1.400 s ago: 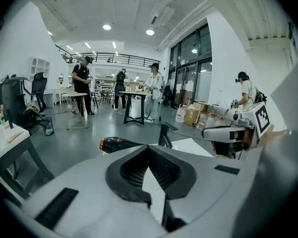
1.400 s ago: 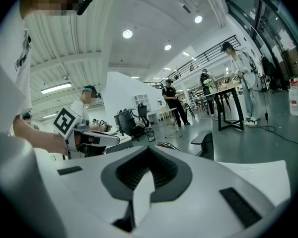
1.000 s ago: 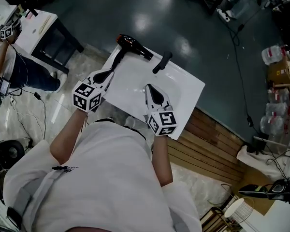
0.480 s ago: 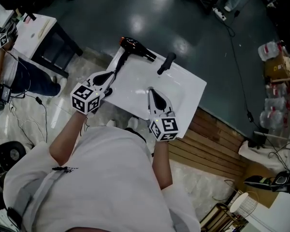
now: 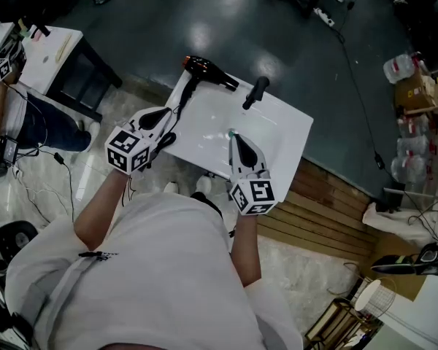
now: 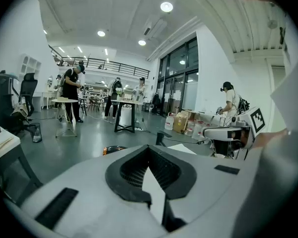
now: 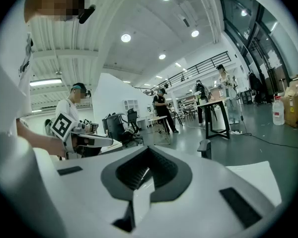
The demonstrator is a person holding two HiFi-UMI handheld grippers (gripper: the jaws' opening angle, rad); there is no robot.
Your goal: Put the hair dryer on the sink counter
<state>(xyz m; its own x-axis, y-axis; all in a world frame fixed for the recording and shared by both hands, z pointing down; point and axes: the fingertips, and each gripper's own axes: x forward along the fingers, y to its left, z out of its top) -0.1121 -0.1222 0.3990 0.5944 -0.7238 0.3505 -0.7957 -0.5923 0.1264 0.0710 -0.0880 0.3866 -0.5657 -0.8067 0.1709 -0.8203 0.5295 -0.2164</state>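
Observation:
The black hair dryer [image 5: 206, 70] with an orange rear lies on the far left corner of the white sink counter [image 5: 285, 133], its handle pointing back toward me. My left gripper [image 5: 171, 111] is shut and empty, with its tip just short of the handle's end. The dryer's orange end [image 6: 113, 148] peeks over the left gripper [image 6: 148, 149]. My right gripper [image 5: 232, 134] hovers shut over the basin, holding nothing. The right gripper [image 7: 149, 151] points across the counter [image 7: 256, 175].
A black faucet [image 5: 253, 92] stands at the counter's far edge, right of the dryer; the faucet [image 7: 204, 148] also rises ahead of the right gripper. A wooden panel [image 5: 314, 210] lies at the right. Another person sits at a white table [image 5: 51, 46] on the left.
Both grippers have drawn back slightly toward me. The hair dryer has stayed where it lies on the counter.

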